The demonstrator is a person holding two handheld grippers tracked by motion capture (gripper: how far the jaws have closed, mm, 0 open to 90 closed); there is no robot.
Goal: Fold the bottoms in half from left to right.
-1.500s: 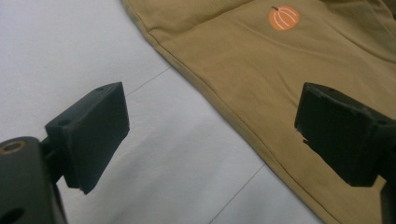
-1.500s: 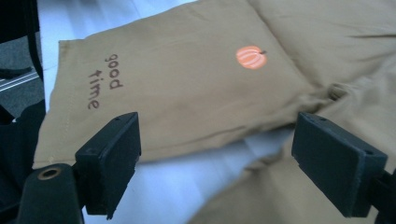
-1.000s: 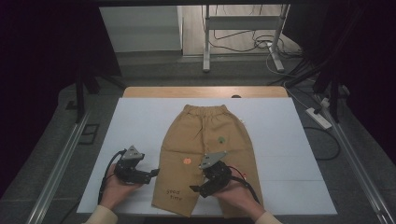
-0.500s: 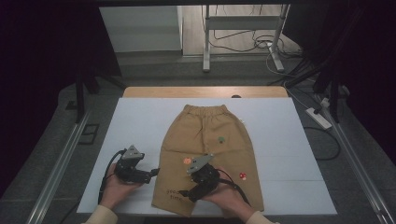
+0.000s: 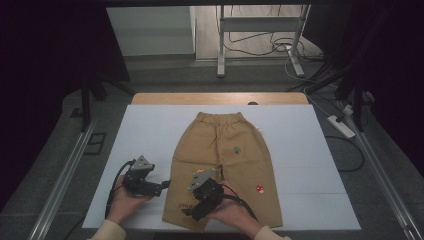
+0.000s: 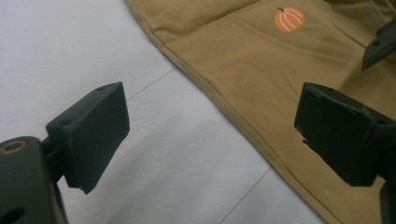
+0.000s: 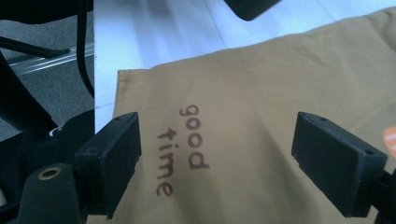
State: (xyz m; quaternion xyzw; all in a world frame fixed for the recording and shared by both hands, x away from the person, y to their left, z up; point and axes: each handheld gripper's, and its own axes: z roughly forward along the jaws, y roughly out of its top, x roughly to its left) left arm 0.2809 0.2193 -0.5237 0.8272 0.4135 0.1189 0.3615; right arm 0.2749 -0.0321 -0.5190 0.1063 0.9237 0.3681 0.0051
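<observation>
Tan child's trousers (image 5: pixel 235 165) lie flat on the white table cover (image 5: pixel 150 130), waistband away from me. My left gripper (image 5: pixel 163 186) rests on the cover just left of the trousers' left leg, its jaws open and pointing at the leg's outer seam (image 6: pixel 219 102); an orange pumpkin print (image 6: pixel 289 19) lies beyond. My right gripper (image 5: pixel 190 214) is open and hovers low over that leg's near hem, its jaws either side of the brown words "good time" (image 7: pixel 184 149). Nothing is held between either pair of jaws.
A green tree print (image 5: pixel 235 149) and a red mushroom print (image 5: pixel 259 188) mark the right leg. The wooden table edge (image 5: pixel 220 98) shows at the back. A power strip (image 5: pixel 340 127) and cables lie on the floor at the right.
My right gripper has moved left and nearer to me, from the middle of the trousers to the left leg's hem. The left gripper has stayed in place.
</observation>
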